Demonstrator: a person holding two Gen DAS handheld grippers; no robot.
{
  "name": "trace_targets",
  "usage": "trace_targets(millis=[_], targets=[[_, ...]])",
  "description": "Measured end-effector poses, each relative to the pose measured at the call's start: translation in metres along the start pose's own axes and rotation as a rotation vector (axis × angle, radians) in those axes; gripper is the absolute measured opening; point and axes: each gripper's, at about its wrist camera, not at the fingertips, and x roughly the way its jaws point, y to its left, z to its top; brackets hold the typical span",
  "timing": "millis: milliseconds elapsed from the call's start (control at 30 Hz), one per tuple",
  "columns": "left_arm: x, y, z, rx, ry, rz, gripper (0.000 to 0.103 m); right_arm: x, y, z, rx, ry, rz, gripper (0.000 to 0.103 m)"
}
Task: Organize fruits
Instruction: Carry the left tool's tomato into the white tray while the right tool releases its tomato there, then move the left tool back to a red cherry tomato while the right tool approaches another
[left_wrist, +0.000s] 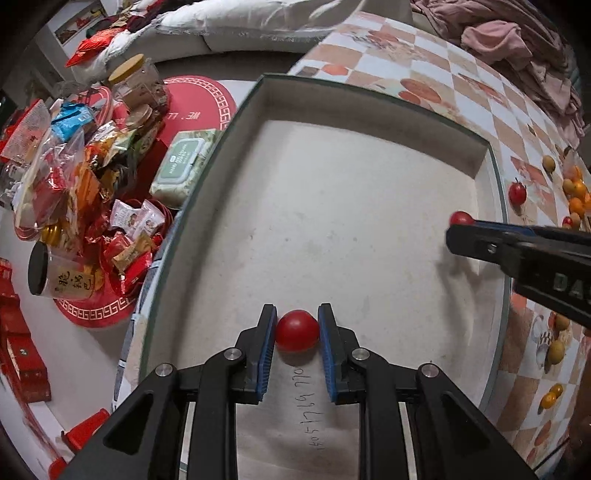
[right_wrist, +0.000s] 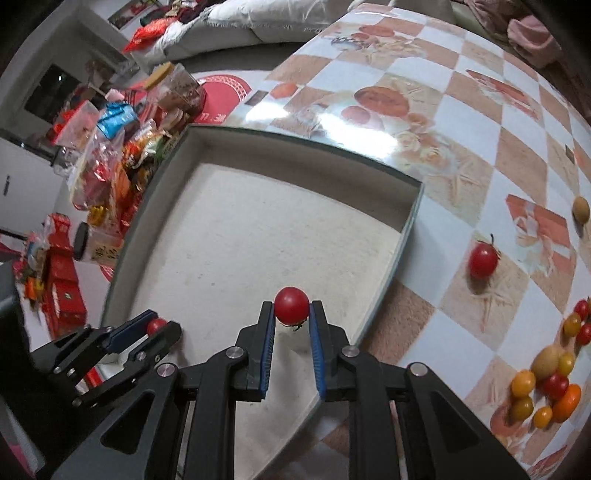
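My left gripper (left_wrist: 297, 321) is shut on a red cherry tomato (left_wrist: 297, 330), held over the near part of a shallow grey tray (left_wrist: 369, 110). My right gripper (right_wrist: 291, 314) is shut on another red cherry tomato (right_wrist: 291, 304) above the tray (right_wrist: 295, 140), near its right wall. In the left wrist view the right gripper (left_wrist: 458, 225) comes in from the right with its tomato (left_wrist: 461, 218) at the tip. In the right wrist view the left gripper (right_wrist: 157, 326) sits at the lower left with its tomato (right_wrist: 156, 325). The tray floor holds no fruit.
A lone red tomato (right_wrist: 483, 260) and a yellowish fruit (right_wrist: 580, 209) lie on the checked tablecloth (right_wrist: 461, 122) right of the tray. A heap of red, yellow and orange small fruits (right_wrist: 546, 384) lies further right. Snack packets and jars (left_wrist: 92, 166) crowd the floor left.
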Motion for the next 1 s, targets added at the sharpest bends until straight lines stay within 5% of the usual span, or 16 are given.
trace_targets(millis=[100, 133, 167, 200, 267, 333, 433, 700, 1000], targets=[[0.0, 0.0, 0.0, 0.0, -0.003, 0.001, 0.025, 0.01, 0.004, 0.0, -0.026, 0.025, -0.03, 0.021], [0.001, 0.001, 0.0, -0.005, 0.006, -0.015, 0.045, 0.014, 0.005, 0.0, -0.03, 0.034, -0.037, 0.021], [0.002, 0.003, 0.0, -0.013, 0.012, -0.022, 0.075, 0.015, 0.004, -0.001, -0.034, 0.04, -0.043, 0.021], [-0.001, 0.004, -0.002, -0.023, -0.011, -0.005, 0.082, 0.014, 0.006, -0.001, -0.043, 0.032, -0.047, 0.025], [-0.007, 0.004, -0.003, -0.012, -0.047, 0.017, 0.082, 0.015, 0.007, -0.002, -0.054, 0.035, -0.04, 0.036], [-0.005, 0.004, -0.004, -0.011, -0.023, 0.01, 0.082, 0.015, 0.01, -0.002, -0.066, 0.038, -0.022, 0.061], [-0.004, 0.007, -0.005, -0.025, -0.006, 0.003, 0.082, 0.014, 0.015, 0.0, -0.064, 0.028, -0.018, 0.078], [-0.018, -0.002, -0.004, 0.028, -0.013, 0.02, 0.082, -0.025, 0.014, 0.0, -0.001, -0.077, 0.054, 0.084], [-0.038, -0.054, 0.006, 0.137, -0.008, -0.014, 0.082, -0.075, -0.041, -0.027, 0.136, -0.138, -0.007, 0.084]])
